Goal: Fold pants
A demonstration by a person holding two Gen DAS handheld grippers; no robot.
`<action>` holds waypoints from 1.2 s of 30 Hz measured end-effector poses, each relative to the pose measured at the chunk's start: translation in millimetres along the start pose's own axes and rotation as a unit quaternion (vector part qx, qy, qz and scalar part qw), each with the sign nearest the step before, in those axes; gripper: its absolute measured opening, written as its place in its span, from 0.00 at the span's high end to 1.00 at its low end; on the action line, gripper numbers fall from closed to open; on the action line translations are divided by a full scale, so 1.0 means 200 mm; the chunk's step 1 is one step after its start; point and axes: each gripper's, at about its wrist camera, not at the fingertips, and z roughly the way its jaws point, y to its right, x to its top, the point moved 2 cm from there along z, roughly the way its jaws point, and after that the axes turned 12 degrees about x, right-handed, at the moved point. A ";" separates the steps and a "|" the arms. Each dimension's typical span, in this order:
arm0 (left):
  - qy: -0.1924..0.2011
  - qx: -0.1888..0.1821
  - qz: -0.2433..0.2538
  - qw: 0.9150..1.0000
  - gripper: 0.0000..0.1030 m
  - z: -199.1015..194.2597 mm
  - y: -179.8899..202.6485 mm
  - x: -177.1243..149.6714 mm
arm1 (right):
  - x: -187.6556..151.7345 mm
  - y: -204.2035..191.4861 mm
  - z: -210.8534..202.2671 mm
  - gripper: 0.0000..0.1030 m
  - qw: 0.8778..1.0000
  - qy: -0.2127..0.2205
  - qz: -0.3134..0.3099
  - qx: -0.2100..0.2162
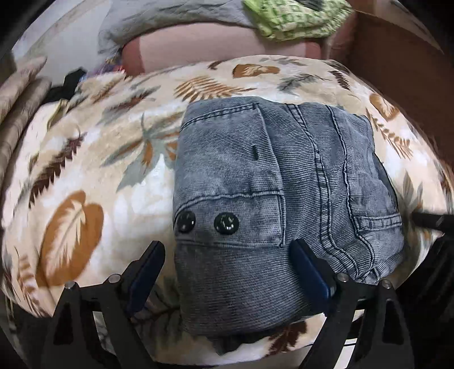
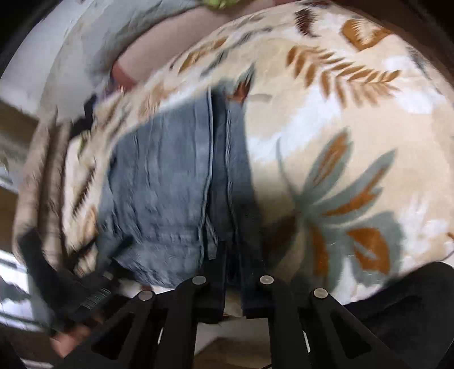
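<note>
Grey-blue denim pants (image 1: 269, 184) lie folded into a compact block on a leaf-print blanket (image 1: 85, 176), two black snap buttons showing at the near left. My left gripper (image 1: 227, 252) is open, its blue-padded fingers (image 1: 308, 264) spread either side of the near edge of the pants, holding nothing. In the blurred right wrist view, my right gripper (image 2: 231, 255) is shut on the folded edge of the pants (image 2: 164, 176), with denim layers running between the two fingers. The left gripper's black frame shows at the lower left of that view.
The blanket (image 2: 354, 142) covers a rounded surface that drops off at the edges. A pink cushion (image 1: 198, 48) with grey cloth and a green patterned cloth (image 1: 295, 17) lies behind. A brown box (image 1: 397, 62) stands at the far right.
</note>
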 end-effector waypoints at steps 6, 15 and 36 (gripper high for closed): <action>0.004 0.002 0.010 1.000 0.12 0.01 0.01 0.00 | 0.21 -0.23 -0.14 0.30 0.987 0.040 0.007 0.157; 0.013 -0.040 0.005 0.999 0.12 -0.05 -0.03 0.02 | 0.53 -0.10 0.46 0.56 0.991 -0.043 0.072 0.099; 0.002 -0.023 -0.032 0.999 0.08 0.02 -0.14 0.01 | 0.12 -0.14 0.32 0.36 0.995 -0.060 -0.070 0.048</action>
